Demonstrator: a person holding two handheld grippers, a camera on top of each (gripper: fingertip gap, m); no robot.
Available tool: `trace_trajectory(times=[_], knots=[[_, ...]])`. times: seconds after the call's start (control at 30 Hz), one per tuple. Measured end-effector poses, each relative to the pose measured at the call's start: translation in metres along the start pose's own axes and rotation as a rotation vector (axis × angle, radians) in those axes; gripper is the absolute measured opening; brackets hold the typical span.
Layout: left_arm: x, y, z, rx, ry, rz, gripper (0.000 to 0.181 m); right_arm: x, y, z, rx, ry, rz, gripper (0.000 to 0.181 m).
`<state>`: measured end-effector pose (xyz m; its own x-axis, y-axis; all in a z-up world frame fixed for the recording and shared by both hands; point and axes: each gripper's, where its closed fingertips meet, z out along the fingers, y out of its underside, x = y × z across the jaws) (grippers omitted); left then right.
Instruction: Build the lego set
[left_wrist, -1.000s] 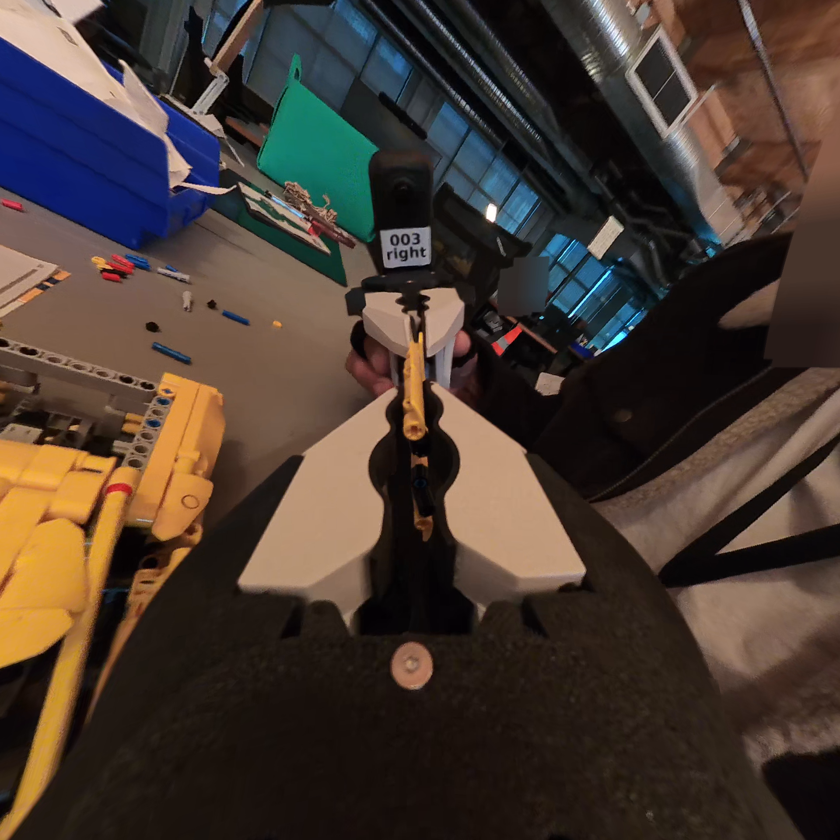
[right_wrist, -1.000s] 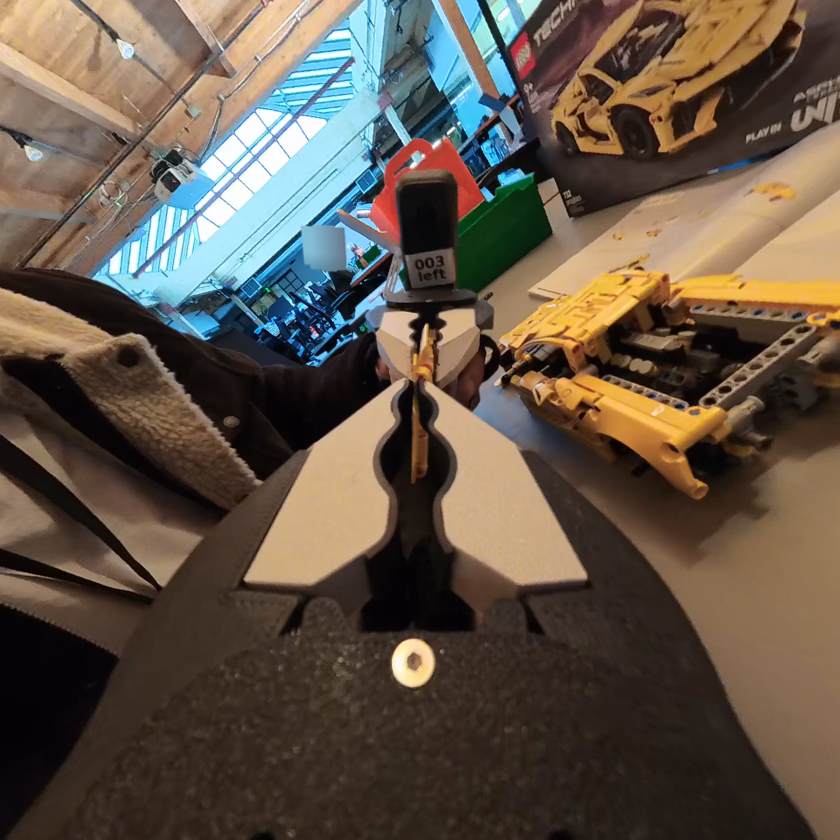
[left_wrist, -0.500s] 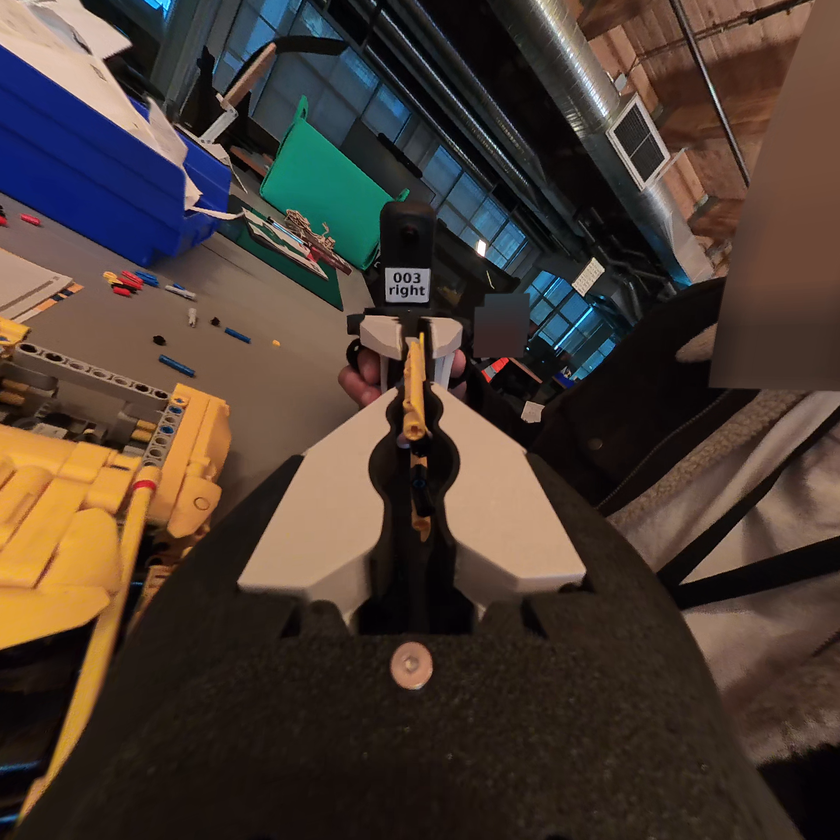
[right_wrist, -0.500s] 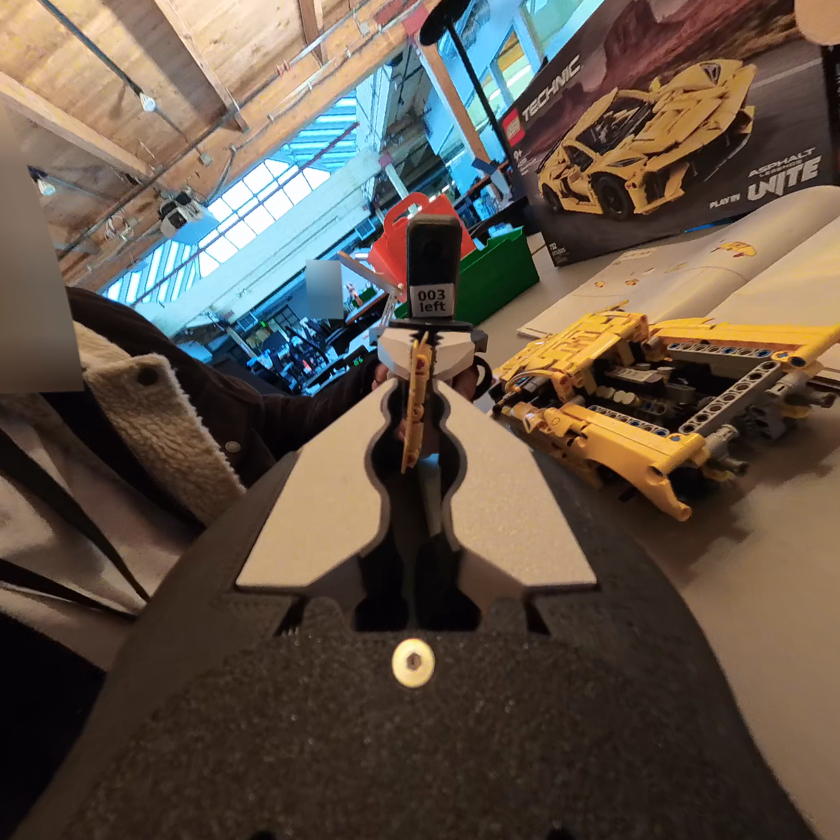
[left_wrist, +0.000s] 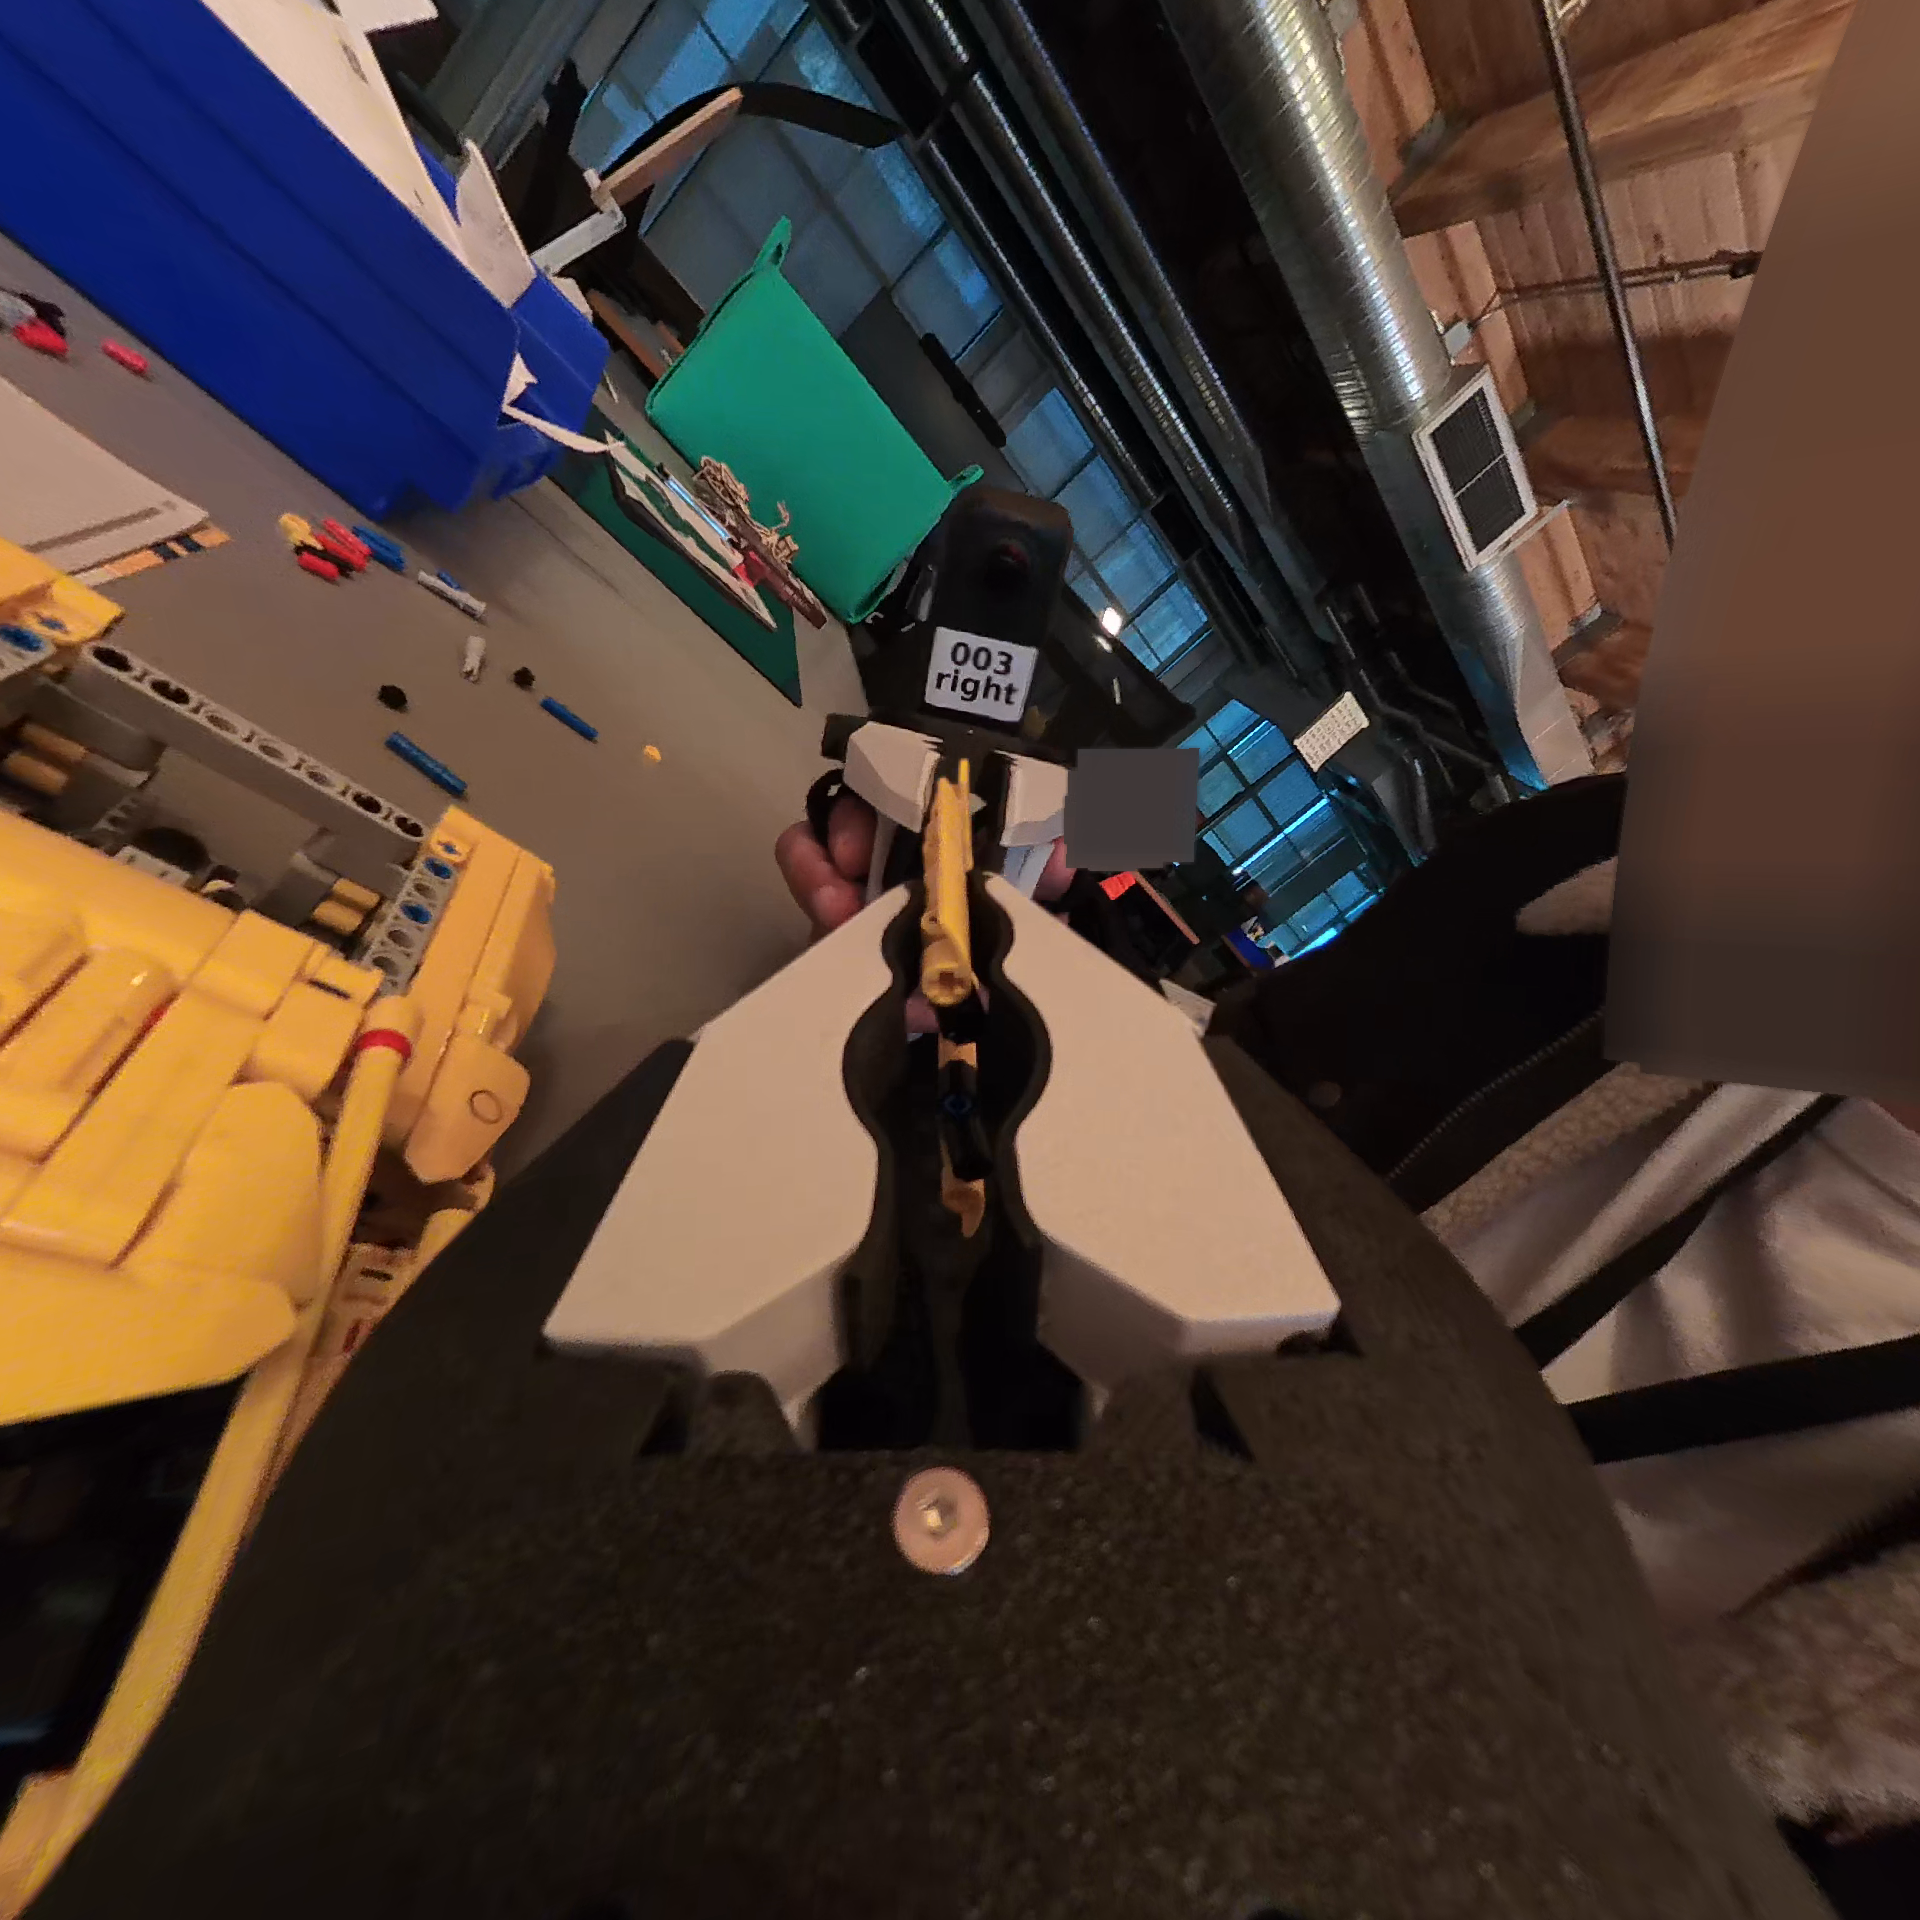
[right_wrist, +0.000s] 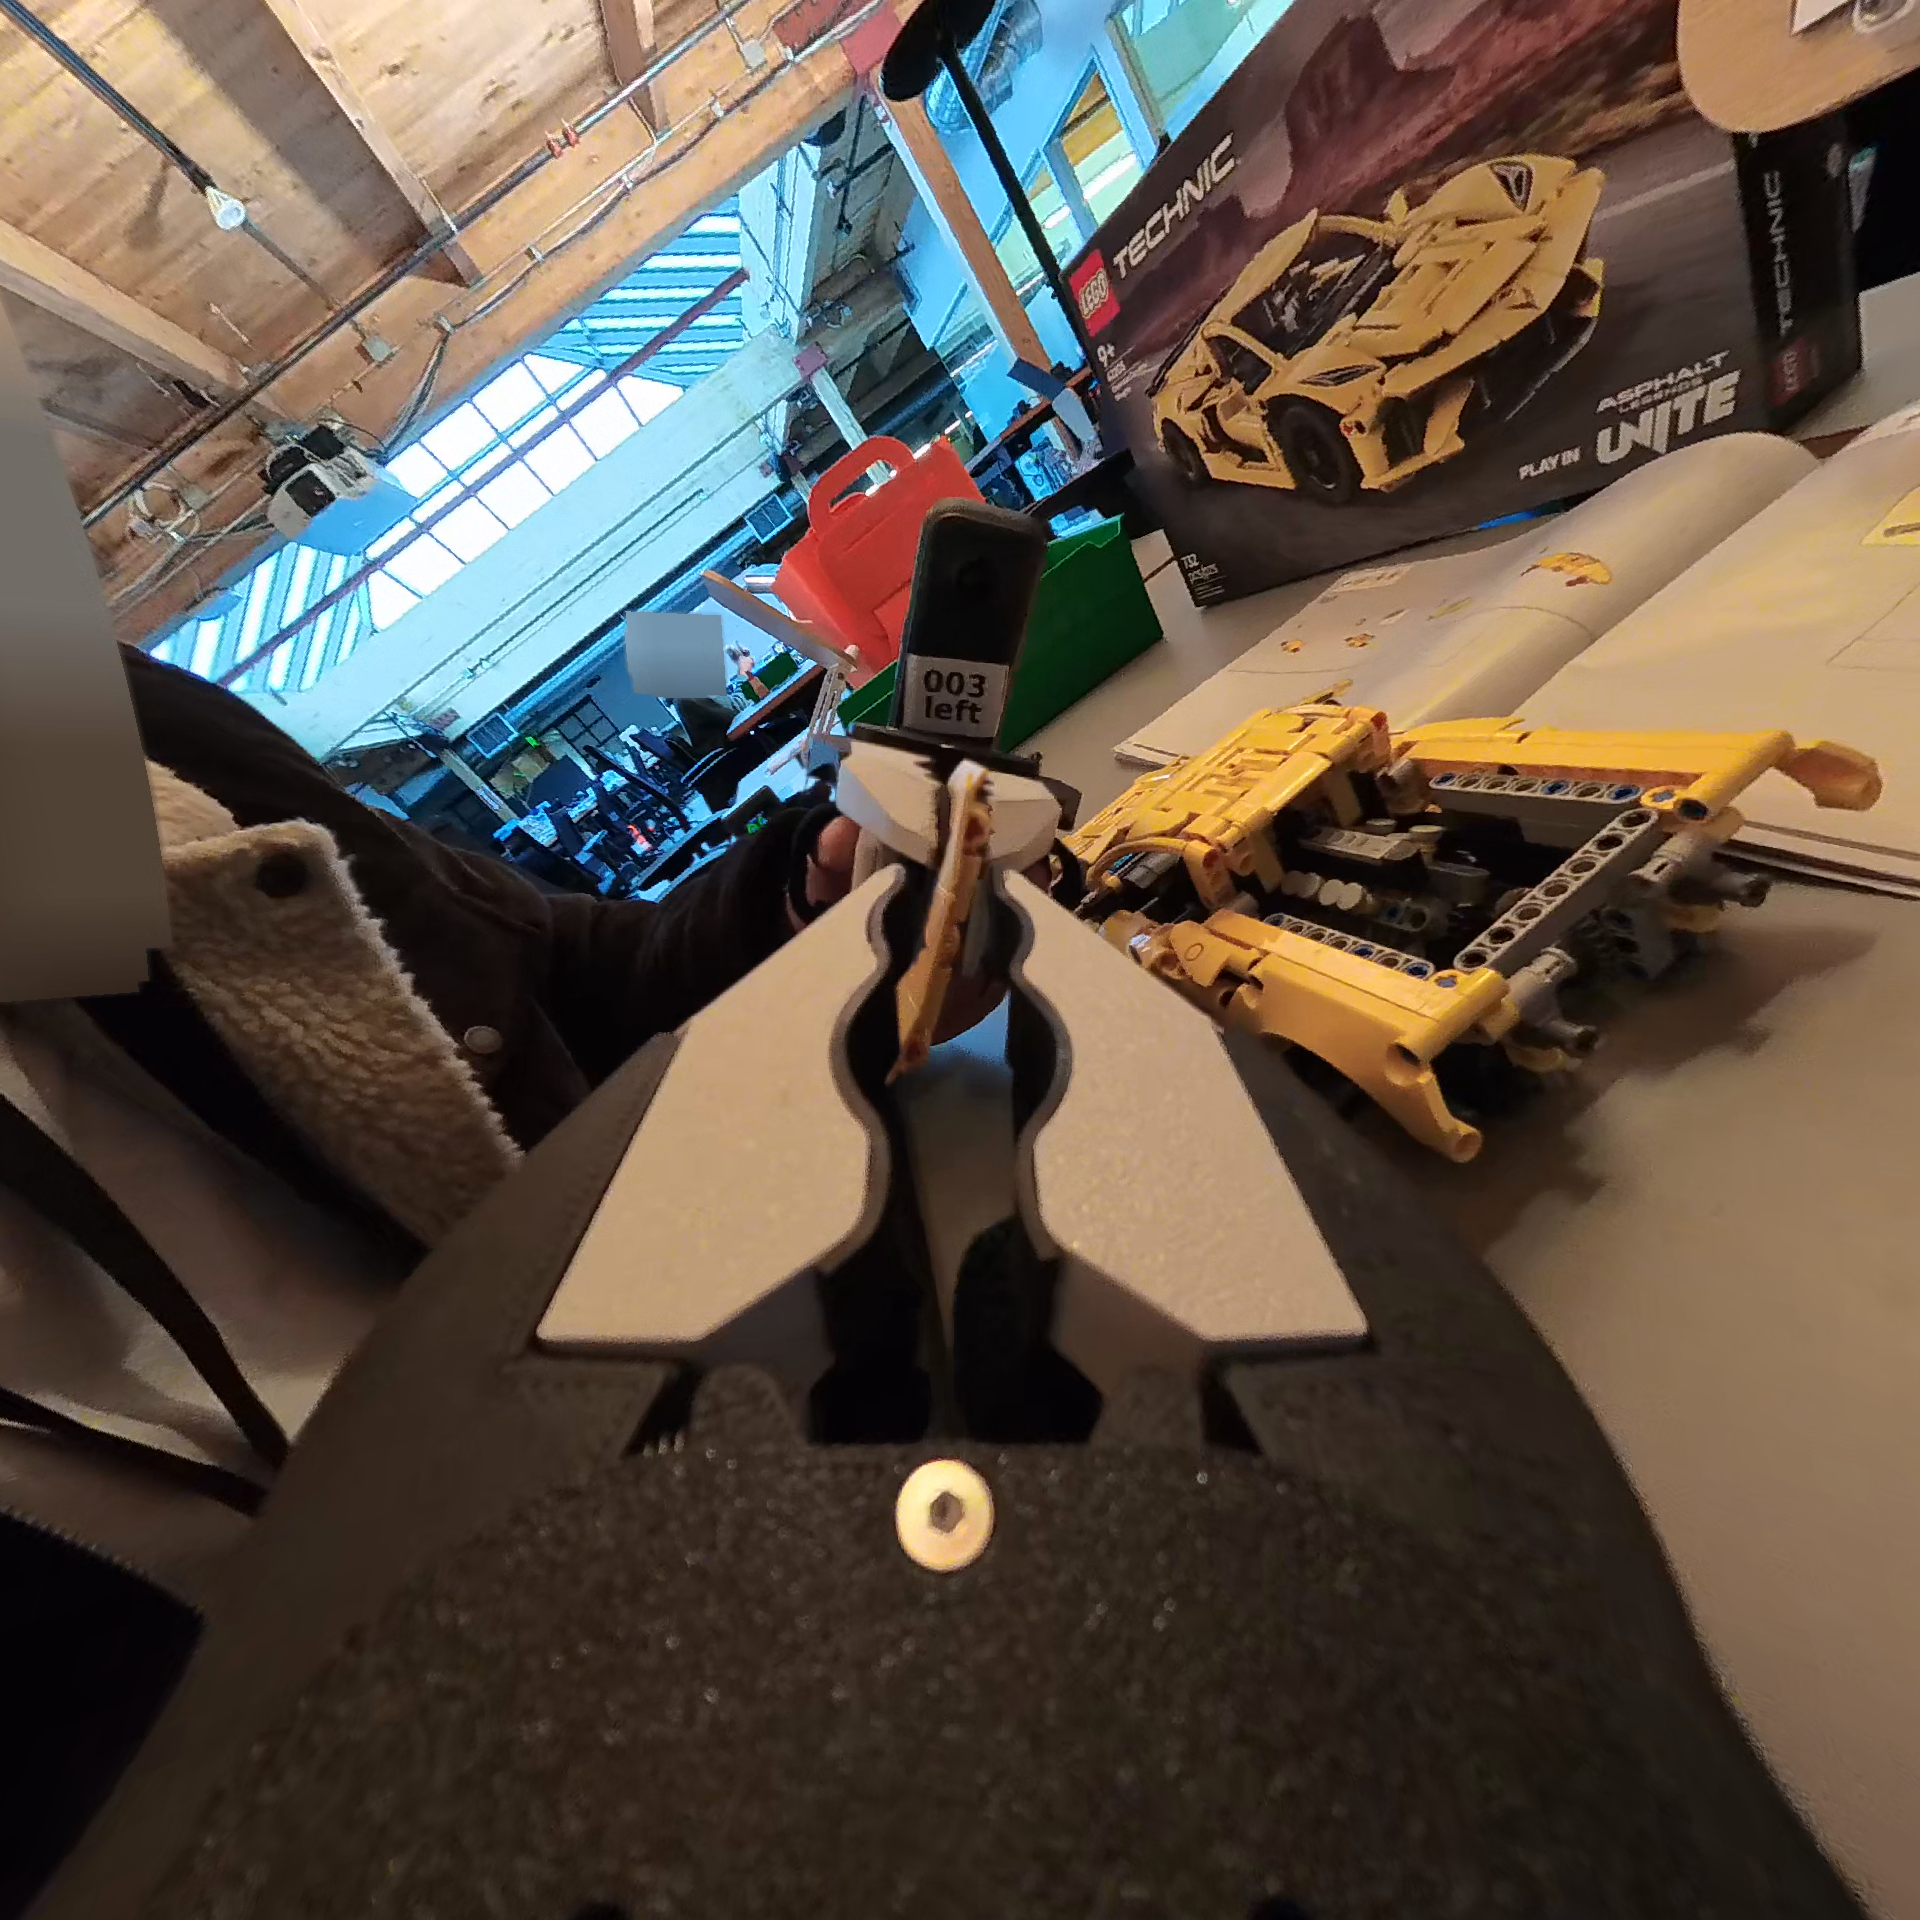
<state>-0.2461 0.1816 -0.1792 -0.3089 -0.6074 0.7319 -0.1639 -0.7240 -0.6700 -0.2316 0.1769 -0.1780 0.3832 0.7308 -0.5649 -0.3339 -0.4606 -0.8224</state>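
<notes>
In the left wrist view, the left gripper (left_wrist: 951, 935), with pale grey fingers (left_wrist: 748, 1143) on a black foam-covered body, has its tips nearly together and pinches a slim yellow and black lego piece (left_wrist: 948, 914) that runs between them. Opposite, close and tip to tip, the right gripper (left_wrist: 961, 795) faces it, a small white printed label on its black camera post, with a hand (left_wrist: 831, 868) wrapped round its grip; its tips stand apart on either side of the piece's far end. To the left on the grey table (left_wrist: 623, 831) lies the half-built yellow lego car (left_wrist: 208, 1039), with loose blue, red and black pins (left_wrist: 426, 764) scattered farther off before a blue plastic bin (left_wrist: 260, 281). In the right wrist view, the right gripper (right_wrist: 951, 914) has its fingers parted with a clear gap, and the yellow piece (right_wrist: 940, 956) hangs tilted in that gap, gripped at its far end by the left gripper (right_wrist: 961, 805), which bears a white printed label too. To the right rest the yellow car (right_wrist: 1403, 935), an open instruction booklet (right_wrist: 1662, 665) and, farther off, the printed set box (right_wrist: 1455, 312) picturing a yellow sports car.
</notes>
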Motion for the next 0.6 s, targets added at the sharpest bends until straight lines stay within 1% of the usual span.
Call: trace_trajectory(times=[0.3, 0.4, 0.6], knots=[[0.004, 0.009, 0.006, -0.037, 0.009, 0.017, 0.006, -0.001, 0.004, 0.003, -0.024, -0.007, 0.002, 0.012], [0.004, 0.011, 0.008, -0.045, 0.012, 0.024, 0.007, -0.004, 0.005, 0.003, -0.03, -0.024, 0.014, 0.008], [0.005, 0.019, 0.006, -0.106, -0.007, 0.126, 0.006, -0.006, 0.013, 0.003, -0.081, -0.089, 0.136, 0.006]])
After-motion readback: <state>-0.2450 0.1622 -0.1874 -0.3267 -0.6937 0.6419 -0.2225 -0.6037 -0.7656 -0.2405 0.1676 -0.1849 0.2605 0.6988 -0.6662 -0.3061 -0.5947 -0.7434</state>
